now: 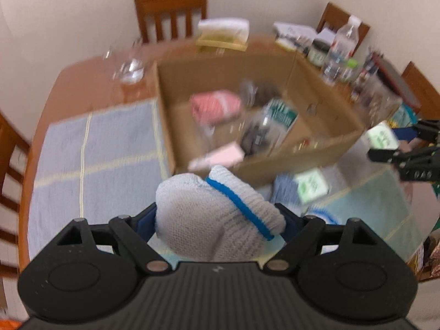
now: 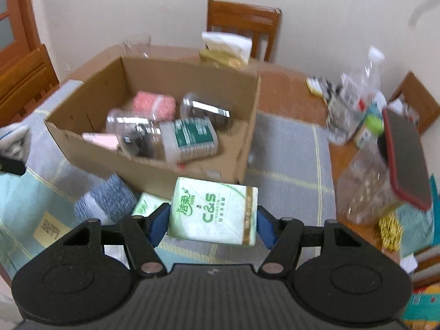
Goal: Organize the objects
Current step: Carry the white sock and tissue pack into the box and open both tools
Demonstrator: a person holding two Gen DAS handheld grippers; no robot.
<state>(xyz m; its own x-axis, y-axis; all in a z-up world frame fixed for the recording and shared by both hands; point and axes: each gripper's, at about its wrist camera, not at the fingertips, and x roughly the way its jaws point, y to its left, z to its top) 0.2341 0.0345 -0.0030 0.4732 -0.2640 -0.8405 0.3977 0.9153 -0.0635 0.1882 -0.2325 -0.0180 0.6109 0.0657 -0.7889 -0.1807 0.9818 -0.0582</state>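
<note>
The left gripper [image 1: 220, 217] has its jaws clamped wide on a rolled grey sock [image 1: 217, 217], the right gripper [image 2: 211, 225] on a tissue pack [image 2: 213, 213] — both just in front of the cardboard box [image 2: 247, 126]. Either could slip, the sock being soft — or catch the box's near wall. Inside lie plastic bottles [image 2: 176, 137], a pink roll [image 2: 154, 104] and a pink card [image 2: 100, 140].

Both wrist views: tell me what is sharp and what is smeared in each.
Left wrist view: the grey sock between the jaws is fairly sharp; the cardboard box and its contents are motion-smeared. Right wrist view: the tissue pack is readable, the clutter by the red-edged tablet streaked; both fisheyes bend the table edge.
</note>
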